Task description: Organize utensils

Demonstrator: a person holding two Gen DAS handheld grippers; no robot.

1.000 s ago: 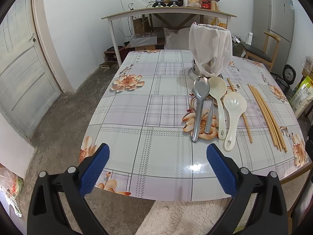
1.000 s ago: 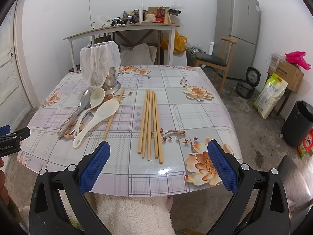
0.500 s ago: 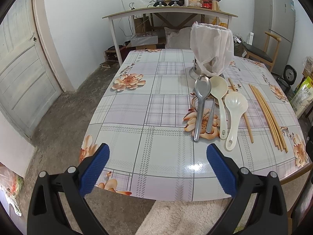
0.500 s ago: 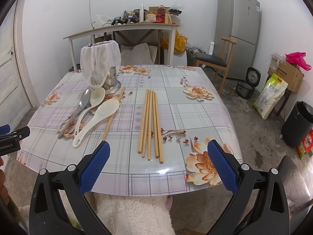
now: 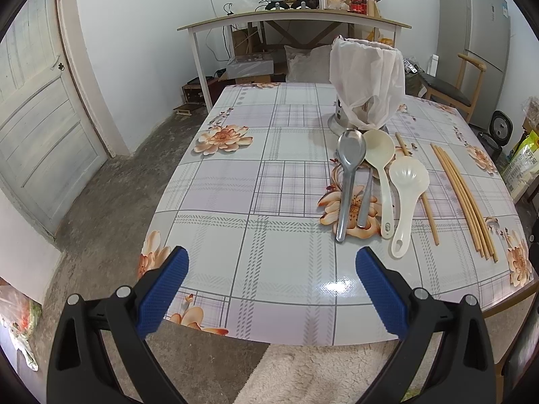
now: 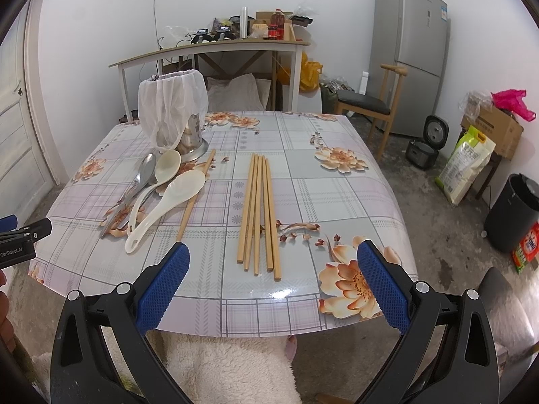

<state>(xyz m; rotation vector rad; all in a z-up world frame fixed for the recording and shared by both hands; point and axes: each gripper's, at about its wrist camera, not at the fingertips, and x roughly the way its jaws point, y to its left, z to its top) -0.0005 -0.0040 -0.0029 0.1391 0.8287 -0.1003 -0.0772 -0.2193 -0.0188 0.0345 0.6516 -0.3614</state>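
Note:
A metal utensil holder draped in white plastic stands at the table's far side. In front of it lie a steel spoon, a cream spoon and a white ladle. A single wooden chopstick lies beside them. Several long chopsticks lie parallel further right. My left gripper hangs open over the near left table edge. My right gripper is open over the near edge, just short of the chopstick ends.
The flowered tablecloth covers the table. Behind it stand a cluttered desk, a wooden chair and a fridge. A door is at left. A black bin and bags sit on the floor at right.
The left gripper has drifted slightly, so the utensils sit a little lower and further right in its view. The right view is unchanged.

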